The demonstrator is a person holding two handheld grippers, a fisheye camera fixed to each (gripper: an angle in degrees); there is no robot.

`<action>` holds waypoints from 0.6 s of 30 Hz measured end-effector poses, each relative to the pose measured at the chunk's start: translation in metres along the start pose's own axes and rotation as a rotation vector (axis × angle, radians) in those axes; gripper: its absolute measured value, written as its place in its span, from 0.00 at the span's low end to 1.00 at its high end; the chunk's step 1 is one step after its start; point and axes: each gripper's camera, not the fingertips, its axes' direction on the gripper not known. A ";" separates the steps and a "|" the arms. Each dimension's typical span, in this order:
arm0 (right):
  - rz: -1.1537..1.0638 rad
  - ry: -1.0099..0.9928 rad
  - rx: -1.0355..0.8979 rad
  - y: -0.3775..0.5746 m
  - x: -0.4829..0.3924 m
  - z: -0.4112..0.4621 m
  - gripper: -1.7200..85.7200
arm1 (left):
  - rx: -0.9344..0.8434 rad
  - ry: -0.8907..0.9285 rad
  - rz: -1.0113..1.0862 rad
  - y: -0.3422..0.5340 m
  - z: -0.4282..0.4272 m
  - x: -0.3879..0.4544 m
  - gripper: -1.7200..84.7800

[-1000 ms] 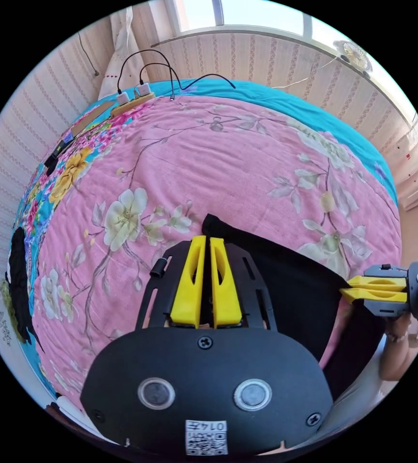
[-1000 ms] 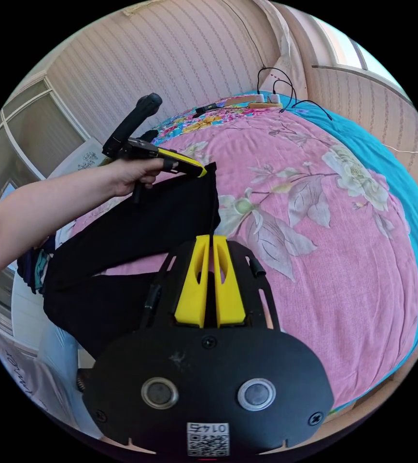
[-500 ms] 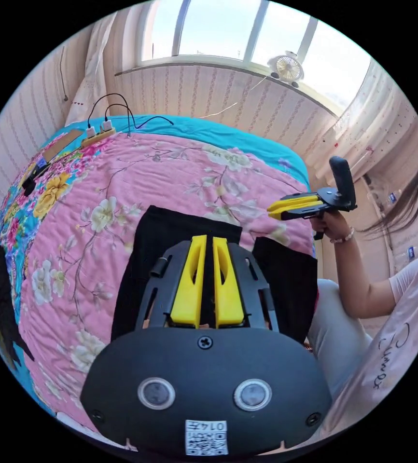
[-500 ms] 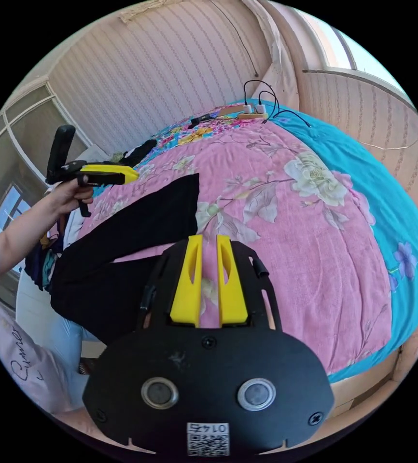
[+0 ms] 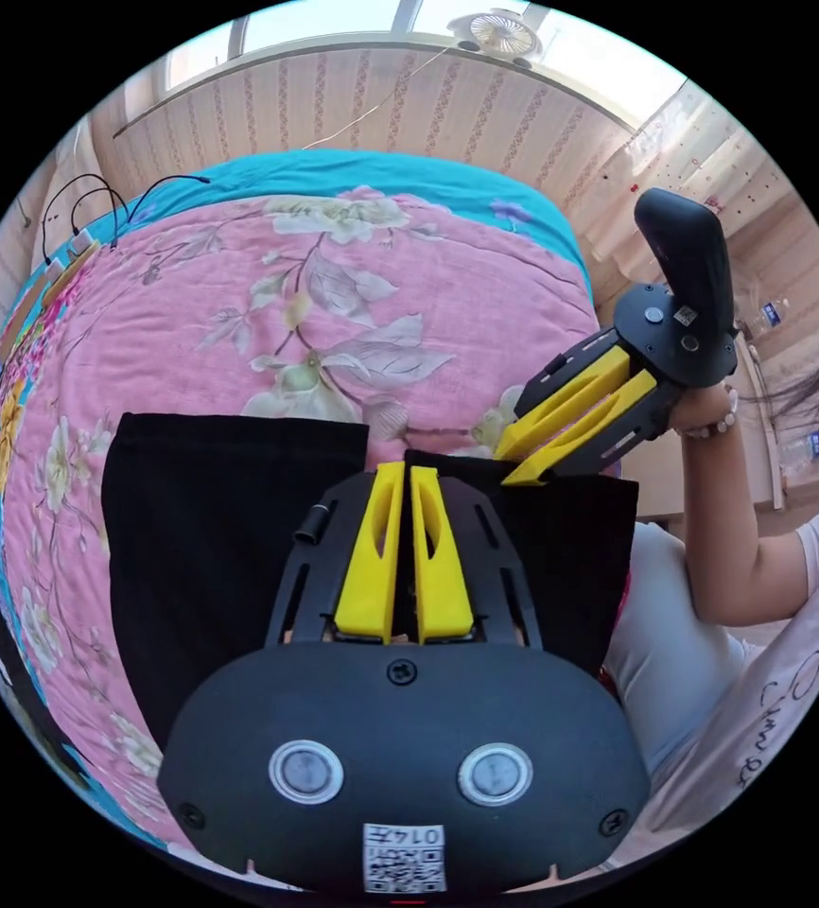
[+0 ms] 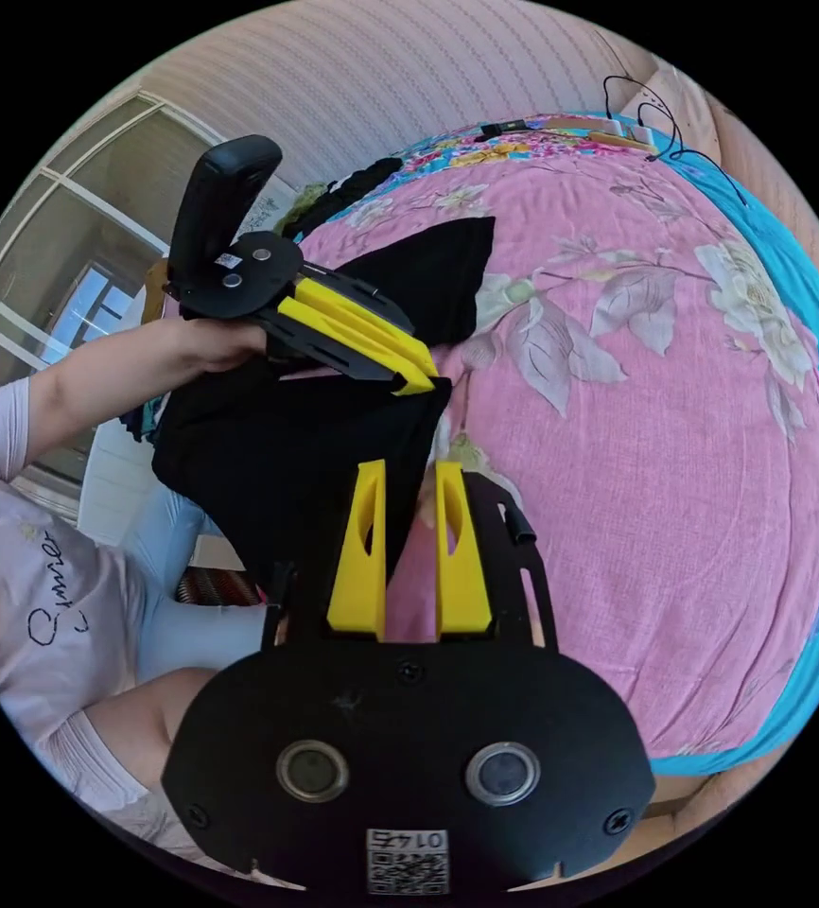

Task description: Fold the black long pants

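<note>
Black long pants (image 5: 230, 530) spread on a pink flowered bed cover (image 5: 353, 284), near the bed's edge beside the seated person (image 5: 759, 662). Left gripper (image 5: 403, 468) with jaws nearly together, tips at the hem of one pant leg; cannot tell whether cloth sits between them. In the right gripper view, left gripper (image 6: 414, 374) angled down, tips touching the corner of the dark fabric (image 6: 315, 445). Right gripper (image 6: 408, 468) with jaws narrowly apart, holding nothing, above the bed cover (image 6: 636, 454) just beside the pants. Right gripper (image 5: 518, 459) tilted toward the hem. Cables (image 5: 97, 203) far off.
</note>
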 end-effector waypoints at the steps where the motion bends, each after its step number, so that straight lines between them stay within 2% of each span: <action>1: -0.026 0.003 -0.002 0.003 -0.005 0.001 0.05 | 0.027 -0.008 0.016 0.001 -0.006 0.005 0.01; 5: -0.040 0.042 0.052 0.014 -0.013 0.001 0.03 | 0.038 -0.093 0.053 0.005 -0.002 0.020 0.01; 10: -0.176 0.283 0.000 0.019 -0.043 0.035 0.02 | 0.048 -0.062 -0.006 0.026 0.018 0.017 0.01; 18: -0.207 0.317 -0.004 0.033 -0.060 0.061 0.01 | 0.221 -0.079 -0.027 0.088 -0.048 0.024 0.03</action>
